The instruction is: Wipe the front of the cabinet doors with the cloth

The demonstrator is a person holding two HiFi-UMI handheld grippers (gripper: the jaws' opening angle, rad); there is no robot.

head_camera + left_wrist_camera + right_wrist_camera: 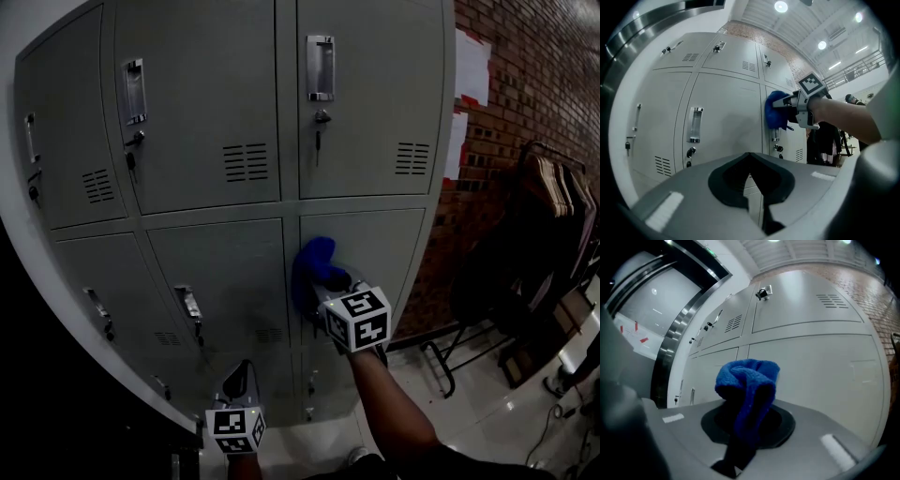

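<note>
A blue cloth [312, 267] is pressed against the left edge of the lower right grey cabinet door [380, 244]. My right gripper [325, 286] is shut on it. In the right gripper view the cloth [747, 380] bunches up out of the jaws of the right gripper [745, 427], close to the door face [815, 371]. The left gripper view shows the same cloth [776, 110] from the side, held by the right gripper [793, 105]. My left gripper [239, 380] hangs low near the bottom lockers. Its jaws [752, 176] are closed with nothing between them.
Metal handles [320, 67] with keys stick out of the locker doors. A brick wall [534, 66] with white papers [472, 66] stands to the right. In front of it is a rack of dark clothes [539, 225] on a glossy floor [487, 412].
</note>
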